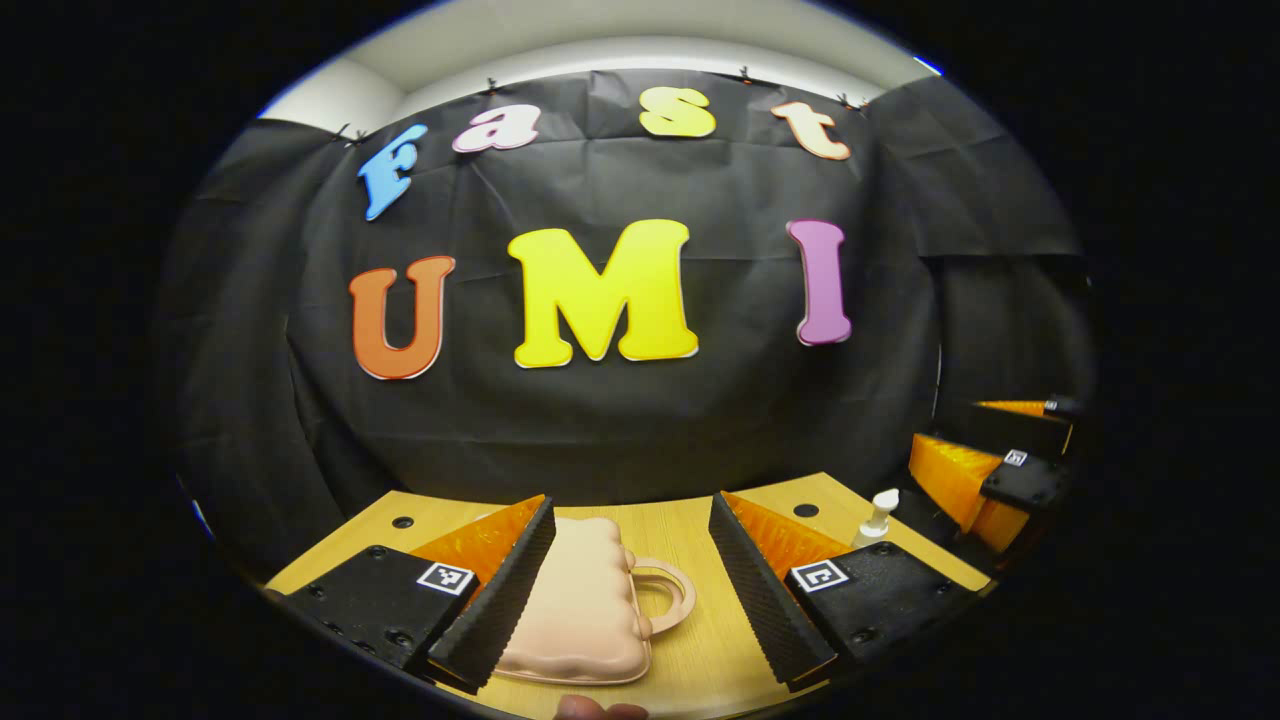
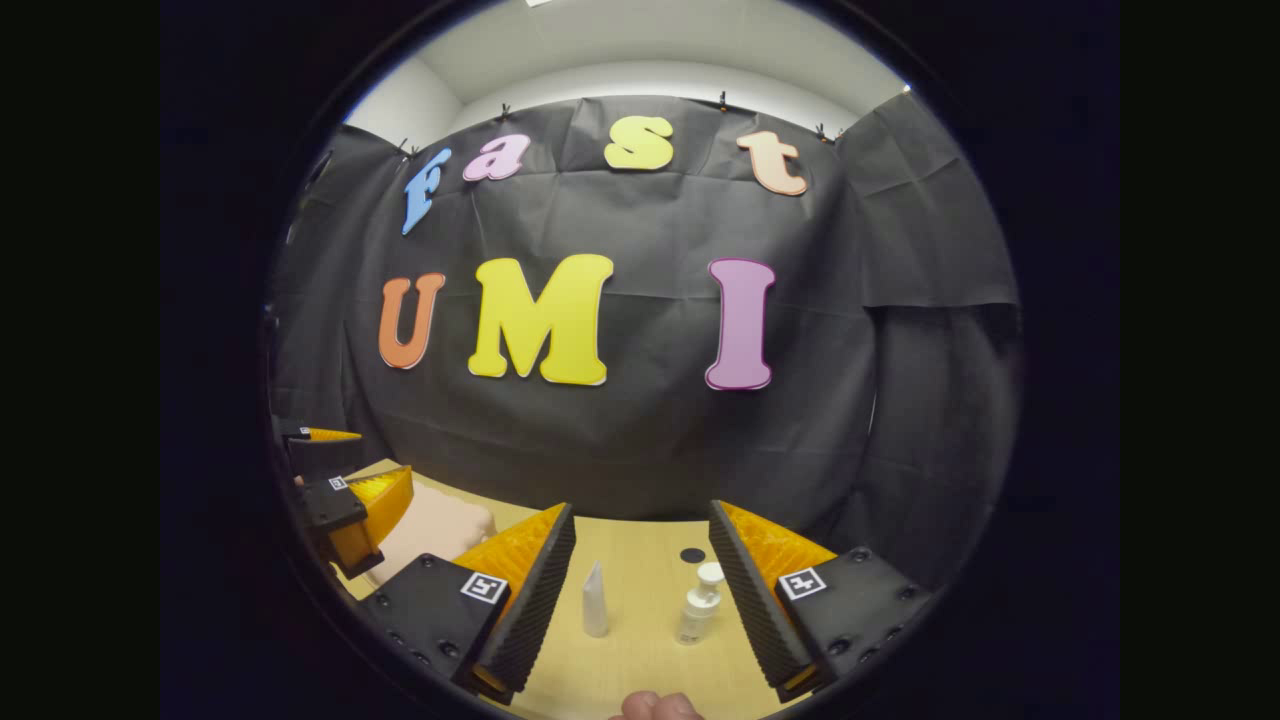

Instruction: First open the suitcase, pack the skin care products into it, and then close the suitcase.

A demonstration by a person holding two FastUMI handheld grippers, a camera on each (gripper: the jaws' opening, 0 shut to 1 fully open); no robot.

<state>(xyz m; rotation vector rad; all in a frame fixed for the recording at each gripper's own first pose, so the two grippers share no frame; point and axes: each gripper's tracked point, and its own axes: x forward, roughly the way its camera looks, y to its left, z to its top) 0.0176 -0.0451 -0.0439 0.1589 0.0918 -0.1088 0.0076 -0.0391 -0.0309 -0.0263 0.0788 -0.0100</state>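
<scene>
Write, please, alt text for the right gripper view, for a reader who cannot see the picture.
The right tool hangs open over a wooden table, with a small white tube and a clear pump bottle standing apart between its fingers. At the left edge, the left tool is held near a closed pale pink suitcase.

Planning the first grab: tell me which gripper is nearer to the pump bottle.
Right. The right gripper is open with the pump bottle standing on the table between its fingers, near its right one. The left gripper is open over the suitcase, with the bottle off to its right.
</scene>
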